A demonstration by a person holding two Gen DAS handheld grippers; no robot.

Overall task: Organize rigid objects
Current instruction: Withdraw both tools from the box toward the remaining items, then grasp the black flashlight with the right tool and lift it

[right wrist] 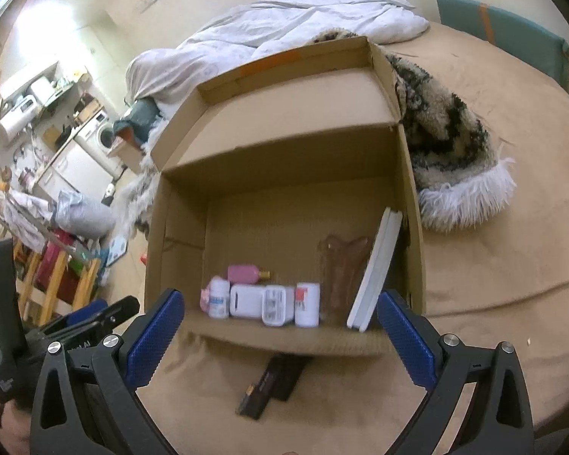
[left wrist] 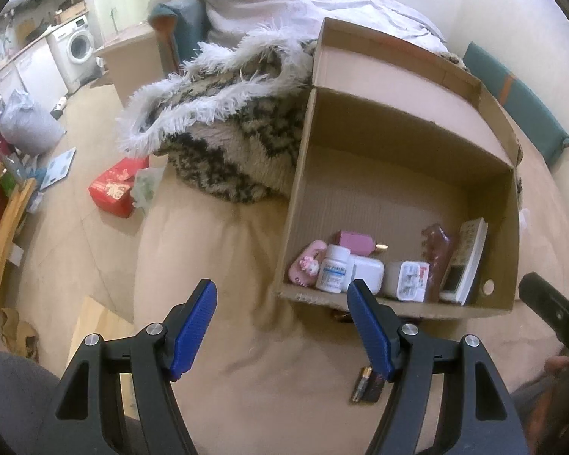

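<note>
On the tan bed [right wrist: 493, 265] your cardboard box [right wrist: 284, 174] sits by a shaggy rug [right wrist: 447, 144]; left gripper [left wrist: 282, 326] and right gripper [right wrist: 280, 337] are spread, empty.

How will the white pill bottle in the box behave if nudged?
The white plastic pill bottle with a blue label stands upright and narrow, so it probably tips easily. Round body: likely rolls once down. Neighbours crowd it in the brown cardboard box, perhaps limiting travel.
</note>
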